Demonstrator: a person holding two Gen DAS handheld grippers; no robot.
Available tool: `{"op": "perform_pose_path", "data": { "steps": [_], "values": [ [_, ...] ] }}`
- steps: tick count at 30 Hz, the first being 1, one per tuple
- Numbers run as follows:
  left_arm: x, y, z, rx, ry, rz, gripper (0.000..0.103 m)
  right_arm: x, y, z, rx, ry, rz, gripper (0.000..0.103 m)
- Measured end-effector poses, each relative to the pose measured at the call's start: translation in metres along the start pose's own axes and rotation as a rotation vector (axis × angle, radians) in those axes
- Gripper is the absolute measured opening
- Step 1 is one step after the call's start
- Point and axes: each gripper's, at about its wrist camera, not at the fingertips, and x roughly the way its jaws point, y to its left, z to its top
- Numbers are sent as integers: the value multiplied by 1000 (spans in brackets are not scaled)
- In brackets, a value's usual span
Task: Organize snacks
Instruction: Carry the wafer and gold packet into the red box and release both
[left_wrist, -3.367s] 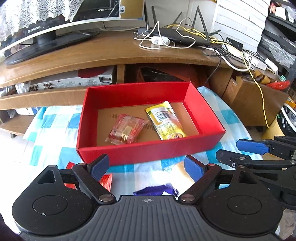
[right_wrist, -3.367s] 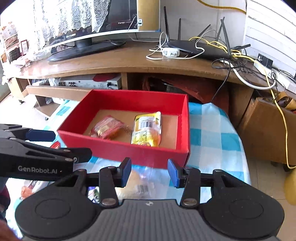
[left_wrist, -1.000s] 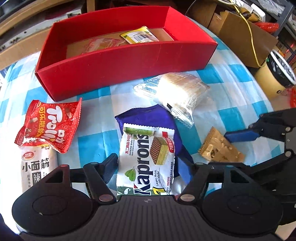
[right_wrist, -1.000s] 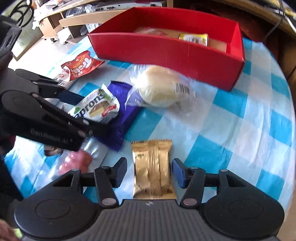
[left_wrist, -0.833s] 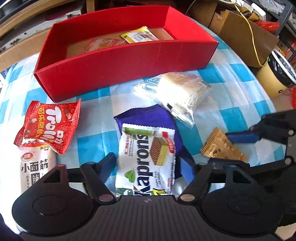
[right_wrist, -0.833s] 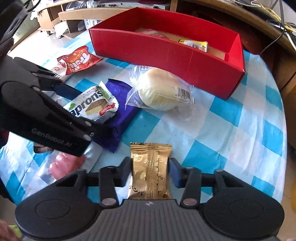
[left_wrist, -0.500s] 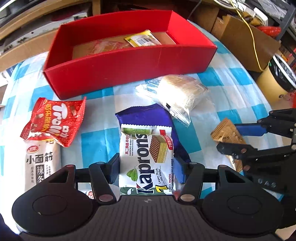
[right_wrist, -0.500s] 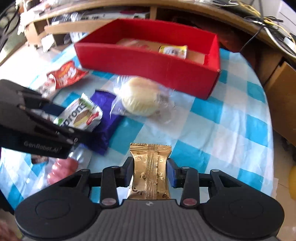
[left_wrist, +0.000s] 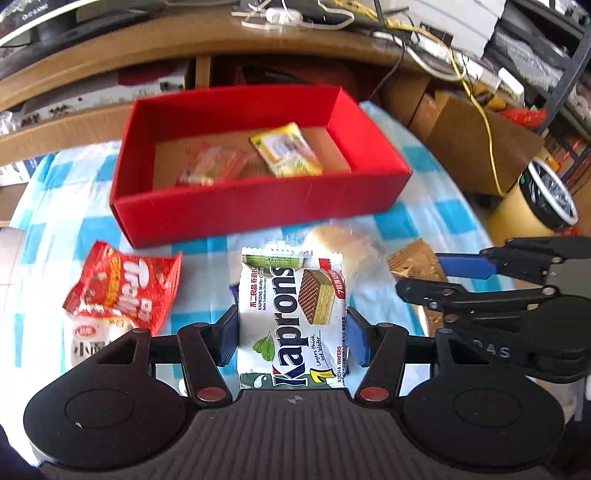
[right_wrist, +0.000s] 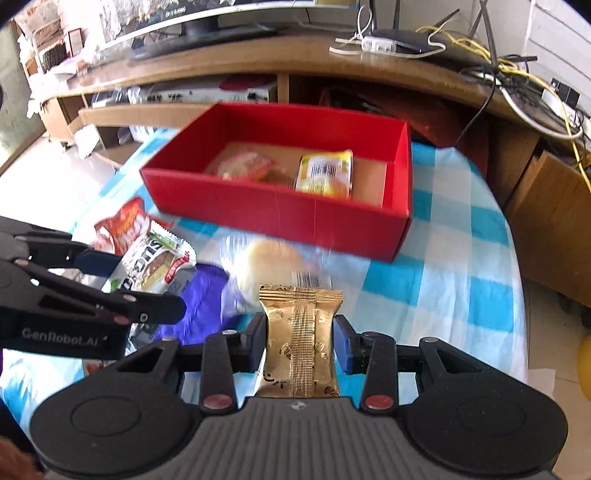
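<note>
My left gripper (left_wrist: 291, 332) is clamped on the Kaprons wafer pack (left_wrist: 291, 317), its blue pads pressing both side edges, and my right gripper (right_wrist: 300, 339) is clamped on a gold packet (right_wrist: 300, 343) the same way; both sets of jaws have just closed onto these. Beyond them, on the blue-checked cloth (right_wrist: 461, 258), I see a clear-wrapped bun (right_wrist: 269, 266), a purple wrapper (right_wrist: 199, 306) and, to the left, a red Trolli bag (left_wrist: 122, 288). Farther off sits the red box (left_wrist: 258, 206), holding a yellow sachet (left_wrist: 284, 149) and a reddish packet (left_wrist: 214, 166).
</note>
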Motion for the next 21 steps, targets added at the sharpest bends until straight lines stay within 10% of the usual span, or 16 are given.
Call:
{"op": "perform_pose_path", "data": {
  "steps": [21],
  "values": [
    [-2,19,78,-94,-135,39,65,19,-12,83,77,-114,-12,53]
  ]
}}
